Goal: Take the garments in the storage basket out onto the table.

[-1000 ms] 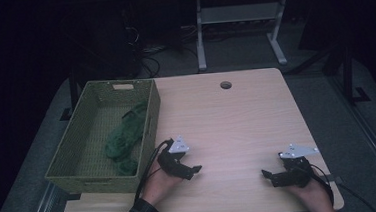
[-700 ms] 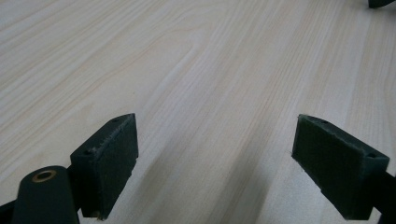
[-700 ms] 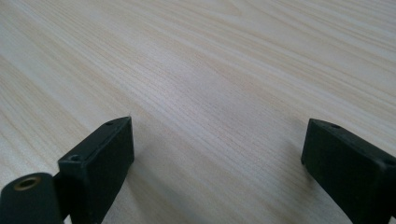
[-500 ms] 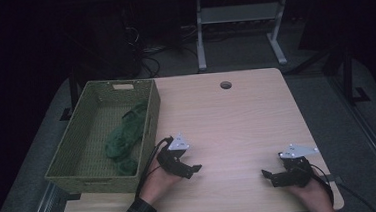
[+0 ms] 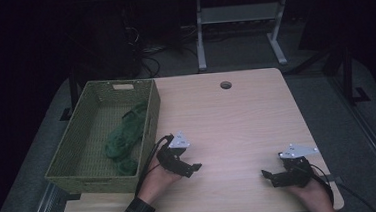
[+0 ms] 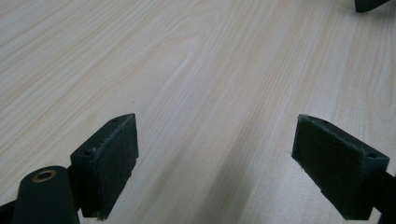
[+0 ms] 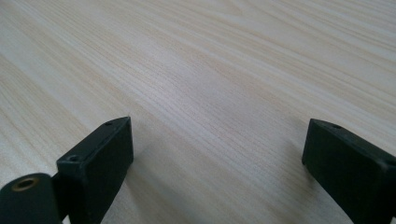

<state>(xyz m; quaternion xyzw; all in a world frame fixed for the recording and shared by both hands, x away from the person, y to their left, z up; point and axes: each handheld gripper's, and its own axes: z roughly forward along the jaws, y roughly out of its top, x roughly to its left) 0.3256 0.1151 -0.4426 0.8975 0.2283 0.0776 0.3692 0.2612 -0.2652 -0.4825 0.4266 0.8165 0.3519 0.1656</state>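
no writing is legible anywhere; both hands rest low on the table [image 5: 237, 117], left gripper [image 5: 194, 168] just beside the basket [image 5: 75, 164] holding green cloth [image 5: 125, 135], right gripper [image 5: 267, 174] well apart, both jaws spread wide, empty.

This looks like a lab or test room, not a home. A plain light-wood tabletop [image 5: 237, 117] with a round cable hole [image 5: 225, 85] stands on grey carpet floor [image 5: 320, 91] in a dim room. Behind it, the white metal legs of another table [image 5: 200, 40] rise from the floor, and loose black cables [image 5: 157, 48] lie tangled near dark equipment. On the tabletop sits only a woven green basket [image 5: 74, 161] with green cloth [image 5: 125, 135] in it.
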